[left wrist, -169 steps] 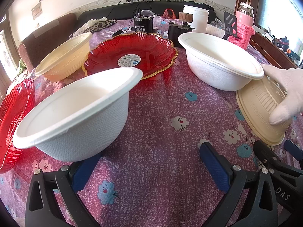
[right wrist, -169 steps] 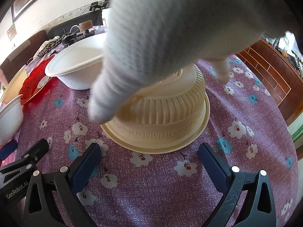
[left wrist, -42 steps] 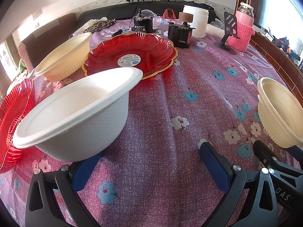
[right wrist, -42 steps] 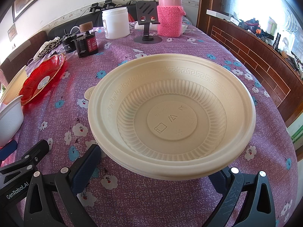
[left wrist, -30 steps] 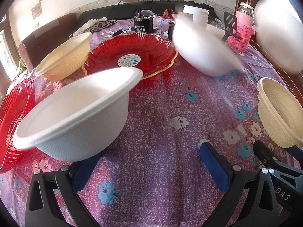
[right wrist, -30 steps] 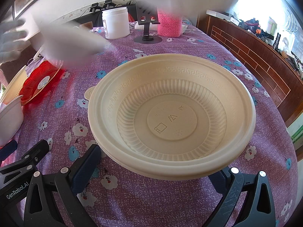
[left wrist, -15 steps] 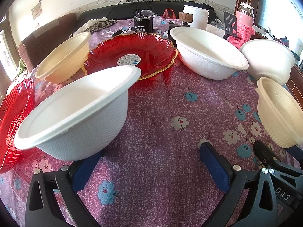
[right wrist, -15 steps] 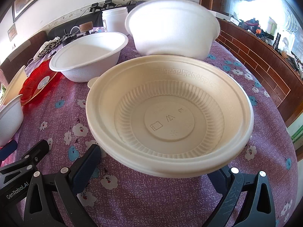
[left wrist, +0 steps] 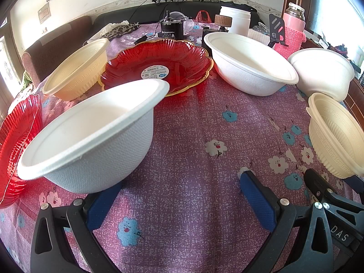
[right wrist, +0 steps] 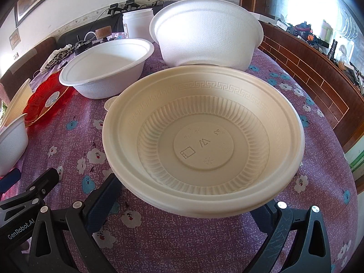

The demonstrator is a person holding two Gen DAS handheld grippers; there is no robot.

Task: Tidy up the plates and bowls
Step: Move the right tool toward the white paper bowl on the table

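Observation:
My left gripper [left wrist: 179, 195] is open low over the tablecloth; a white paper bowl [left wrist: 91, 136] sits over its left finger. Behind it lie a red glass plate [left wrist: 159, 68], a cream bowl [left wrist: 77, 70], a second white bowl [left wrist: 250, 64] and a third white bowl [left wrist: 323, 72]. My right gripper [right wrist: 184, 202] is open, its fingers wide at both sides of a cream plastic bowl [right wrist: 202, 143] that stands upright on the table. In the right wrist view the two white bowls [right wrist: 109, 66] [right wrist: 204, 36] stand behind that cream bowl.
Another red plate [left wrist: 16, 141] lies at the left table edge. At the back stand a white jar [left wrist: 236, 22], a pink flask [left wrist: 293, 34], a black motor [left wrist: 170, 31] and a phone stand [left wrist: 276, 31]. A wooden sideboard [right wrist: 314, 72] runs along the right.
The cream bowl, upside down under a gloved hand 5.6 s ago, now stands upright. The far white bowl left the table, then two white bowls were set down. Both grippers stayed put.

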